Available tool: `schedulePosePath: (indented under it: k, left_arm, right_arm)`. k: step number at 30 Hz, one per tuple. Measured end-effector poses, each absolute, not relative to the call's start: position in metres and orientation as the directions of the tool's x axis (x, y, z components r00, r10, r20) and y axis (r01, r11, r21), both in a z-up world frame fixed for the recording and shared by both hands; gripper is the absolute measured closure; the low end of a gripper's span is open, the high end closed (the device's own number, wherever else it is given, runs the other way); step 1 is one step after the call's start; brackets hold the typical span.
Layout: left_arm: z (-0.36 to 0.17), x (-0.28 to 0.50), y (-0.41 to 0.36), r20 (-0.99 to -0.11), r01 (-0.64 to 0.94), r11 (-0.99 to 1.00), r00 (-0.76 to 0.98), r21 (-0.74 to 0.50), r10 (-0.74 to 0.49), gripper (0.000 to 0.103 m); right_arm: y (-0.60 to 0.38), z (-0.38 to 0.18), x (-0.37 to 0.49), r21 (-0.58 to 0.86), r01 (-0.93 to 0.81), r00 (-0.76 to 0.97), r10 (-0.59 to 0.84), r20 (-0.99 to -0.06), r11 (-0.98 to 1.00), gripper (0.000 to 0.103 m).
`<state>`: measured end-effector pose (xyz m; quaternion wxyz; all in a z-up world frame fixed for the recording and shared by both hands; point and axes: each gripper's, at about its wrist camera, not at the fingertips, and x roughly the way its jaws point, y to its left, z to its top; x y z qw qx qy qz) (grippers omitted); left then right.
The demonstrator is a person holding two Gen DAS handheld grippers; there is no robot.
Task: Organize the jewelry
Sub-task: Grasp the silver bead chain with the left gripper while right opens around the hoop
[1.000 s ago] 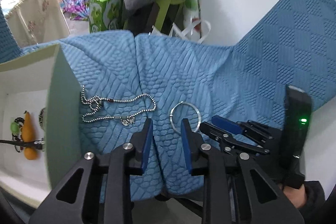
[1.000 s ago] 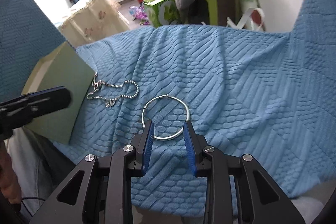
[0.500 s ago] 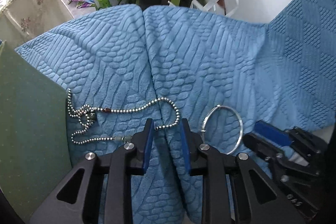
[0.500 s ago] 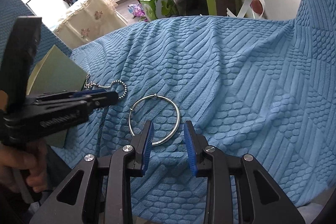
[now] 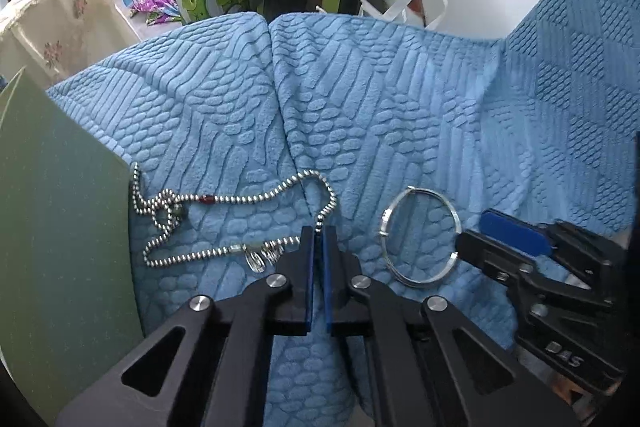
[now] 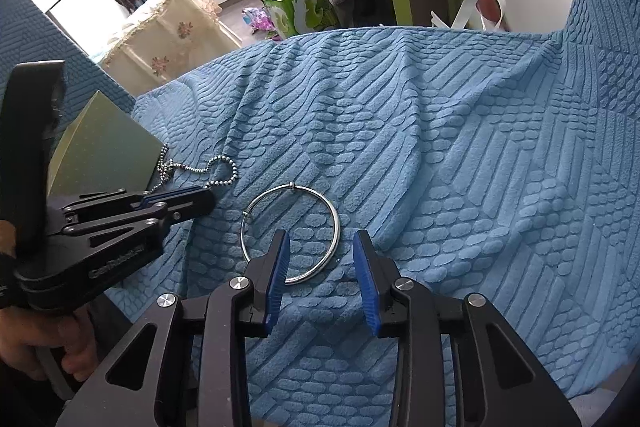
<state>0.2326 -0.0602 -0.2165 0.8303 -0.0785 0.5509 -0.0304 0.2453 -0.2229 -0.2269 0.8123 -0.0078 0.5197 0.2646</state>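
The left gripper [image 5: 318,233] has its blue pads pressed together on the silver ball-chain necklace [image 5: 224,201], pinching the bead strand right where it loops down toward the fingertips; the jaws have just been closing, and the chain sits between them. The rest of the necklace lies spread on the blue textured blanket [image 5: 400,115], knotted near the edge of the green box [image 5: 60,227] and carrying small charms just left of the gripper. To the right, a thin silver bangle [image 5: 420,235] rests flat on the blanket, well clear of the necklace. The right gripper [image 6: 320,251] hovers over the near arc of that bangle [image 6: 292,233] with its jaws narrowly apart, having just been opening a little; one blue pad overlaps the ring's lower left, the other stands outside it, and neither pad presses on it. A hand [image 6: 44,343] grips the left tool's handle at the lower left.
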Motion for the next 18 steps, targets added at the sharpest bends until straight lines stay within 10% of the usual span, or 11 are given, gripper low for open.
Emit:
schedulePosePath:
  k: [6,11,18]
  left_arm:
    - [-0.202,0.213,-0.052,-0.886,-0.045,0.971,0.422,-0.233,-0.193,0.103]
    - [-0.200,0.208,-0.038,-0.873,-0.083,0.960,0.443,-0.266,-0.203,0.103]
    - [-0.197,0.209,-0.027,-0.874,-0.115,0.962,0.455,-0.248,-0.171,0.103]
  right_arm:
    - [-0.212,-0.228,0.241,0.261,-0.472,0.310,0.436,-0.845,0.842,0.063]
    - [-0.199,-0.230,0.238,0.197,-0.504,0.345,0.405,-0.847,0.841,0.026]
    - [-0.180,-0.244,0.236,0.065,-0.571,0.370,0.327,-0.870,0.819,0.024]
